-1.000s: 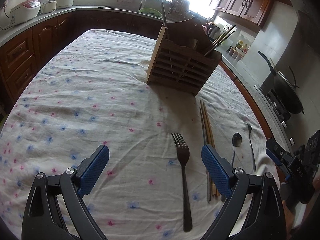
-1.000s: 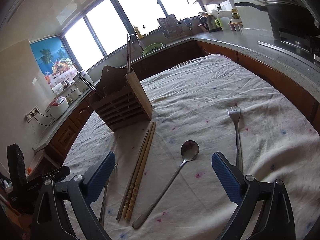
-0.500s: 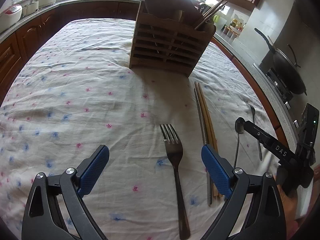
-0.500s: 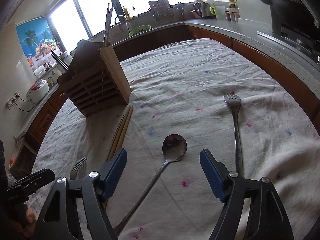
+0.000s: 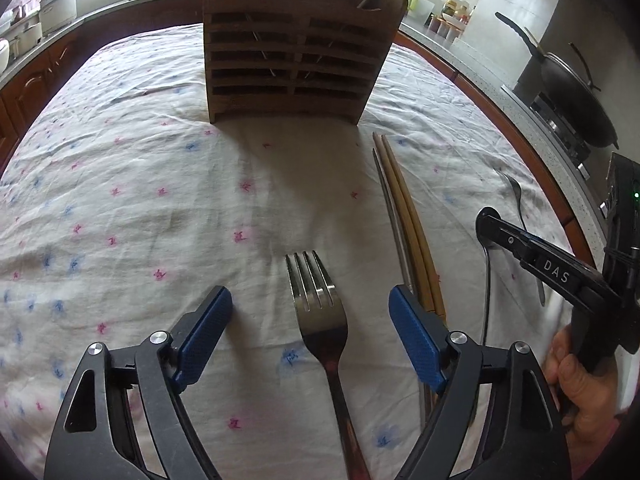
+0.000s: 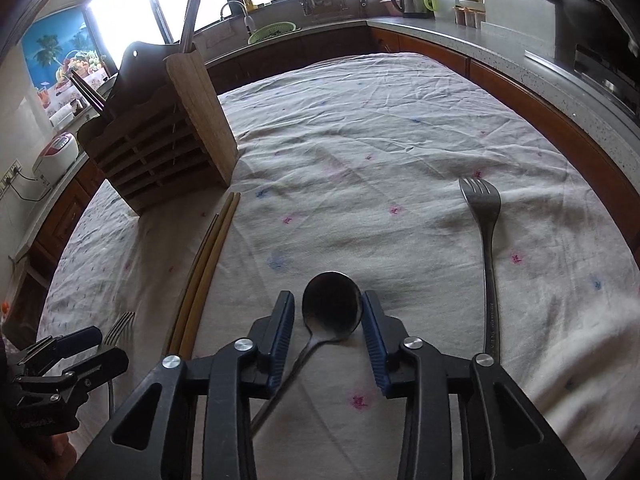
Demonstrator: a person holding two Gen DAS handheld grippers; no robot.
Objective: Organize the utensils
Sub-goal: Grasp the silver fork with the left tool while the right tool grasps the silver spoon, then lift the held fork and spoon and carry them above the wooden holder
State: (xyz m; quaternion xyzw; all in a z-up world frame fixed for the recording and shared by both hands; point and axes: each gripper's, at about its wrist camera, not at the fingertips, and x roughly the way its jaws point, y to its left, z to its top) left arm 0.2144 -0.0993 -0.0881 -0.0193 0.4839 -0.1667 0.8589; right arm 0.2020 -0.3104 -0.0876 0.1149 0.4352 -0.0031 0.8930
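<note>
The right gripper (image 6: 329, 326) has its jaws nearly closed around the bowl of the spoon (image 6: 331, 312), which lies flat on the tablecloth (image 6: 360, 128) — whether the pads touch it is hard to tell. The left gripper (image 5: 310, 332) is wide open over a fork (image 5: 320, 312) and holds nothing. Chopsticks (image 5: 404, 216) lie just beside its right finger. A second fork (image 6: 486, 232) lies off to the right. The wooden holder (image 5: 296, 52) stands farther back — its top is cut off.
</note>
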